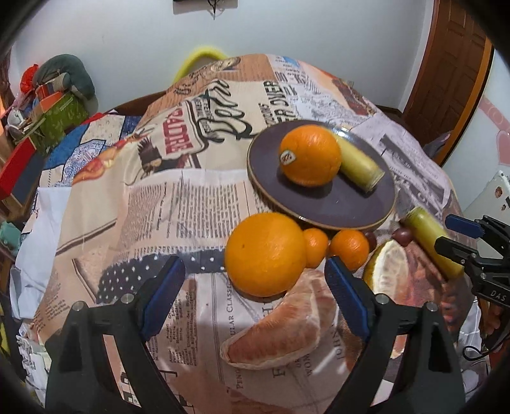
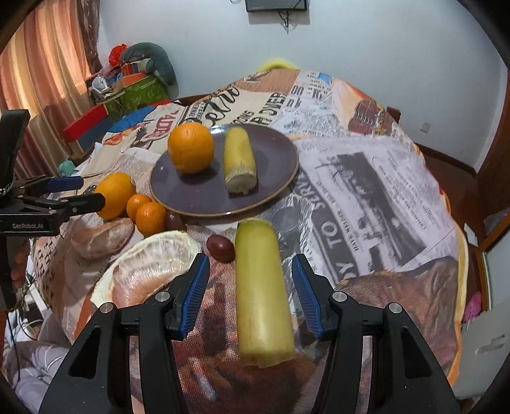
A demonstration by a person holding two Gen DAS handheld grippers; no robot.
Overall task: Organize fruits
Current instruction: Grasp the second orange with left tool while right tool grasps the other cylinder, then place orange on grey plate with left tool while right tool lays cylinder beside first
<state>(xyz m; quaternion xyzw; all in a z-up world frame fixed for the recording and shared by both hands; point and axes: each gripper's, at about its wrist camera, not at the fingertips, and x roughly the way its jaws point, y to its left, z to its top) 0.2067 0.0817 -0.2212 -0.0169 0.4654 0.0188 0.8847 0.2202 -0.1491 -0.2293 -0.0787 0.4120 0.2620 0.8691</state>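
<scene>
Pink pomelo slice (image 1: 280,331) lies on the cloth (image 1: 178,203) right under the left claw (image 1: 255,296), whose blue pads are spread wide with nothing between them. Just past it sits a big orange (image 1: 266,254), touching two small oranges (image 1: 349,248) on its right.

Right claw (image 2: 250,293) is also spread wide. One yellow stick (image 2: 263,293) lies between its pads, and neither pad touches it. A dark plum (image 2: 220,247) sits just left of the stick's far end, and a peeled pomelo half (image 2: 149,270) lies further left.

Farther back is a dark plate (image 2: 274,153). On it rest one orange (image 2: 191,151) on the left and another yellow stick (image 2: 239,164) just to its right.

All of it sits on a table under a cloth printed like old newspapers. Behind is a pale wall (image 1: 287,28). A brown door (image 1: 446,73) stands far right, boxes (image 2: 134,92) are piled far left, and striped curtains (image 2: 41,63) hang at the left
</scene>
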